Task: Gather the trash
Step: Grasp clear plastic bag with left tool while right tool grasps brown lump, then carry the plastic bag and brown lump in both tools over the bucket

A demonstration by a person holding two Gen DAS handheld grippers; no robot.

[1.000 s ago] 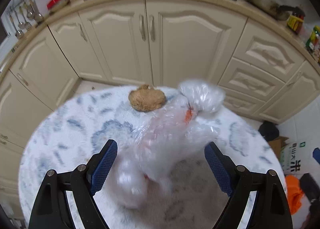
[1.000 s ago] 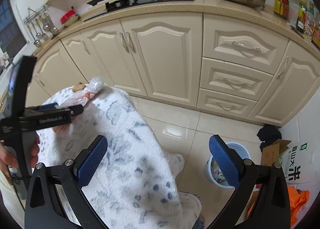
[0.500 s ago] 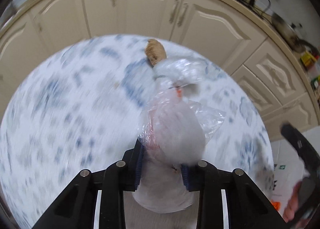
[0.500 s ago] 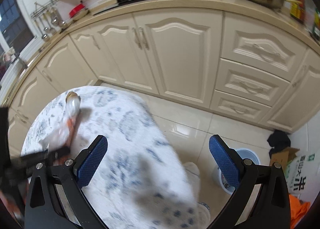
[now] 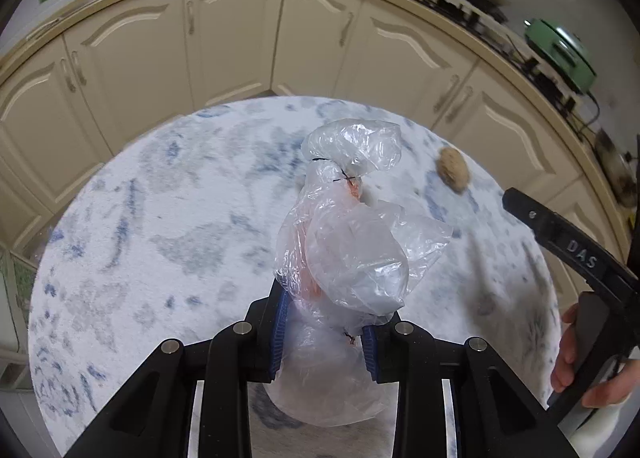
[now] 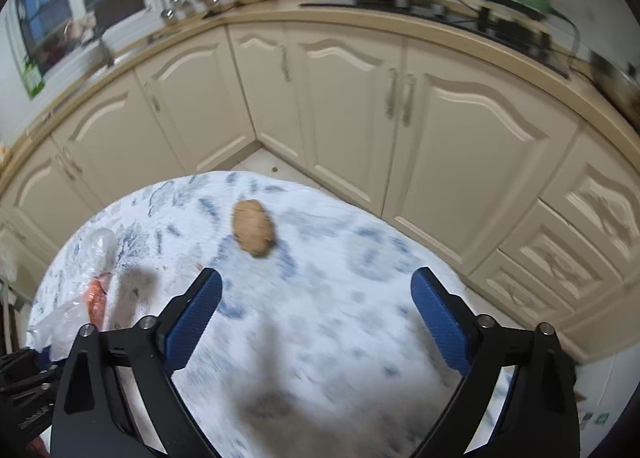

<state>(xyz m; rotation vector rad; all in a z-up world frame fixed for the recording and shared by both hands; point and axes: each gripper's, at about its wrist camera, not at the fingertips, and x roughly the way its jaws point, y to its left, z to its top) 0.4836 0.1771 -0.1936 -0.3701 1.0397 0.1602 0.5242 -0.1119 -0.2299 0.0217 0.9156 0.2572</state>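
The round table (image 5: 168, 225), cloth-covered, fills the lower frame of both views and carries the trash. My left gripper (image 5: 324, 332), bottom centre, is clamped on the clear plastic bag (image 5: 348, 258), secured for removal. My right gripper (image 6: 316, 318) has just been narrowing, nothing between its jaws, aimed at the brown lump (image 6: 254, 226) at centre frame, judged the next pickup.
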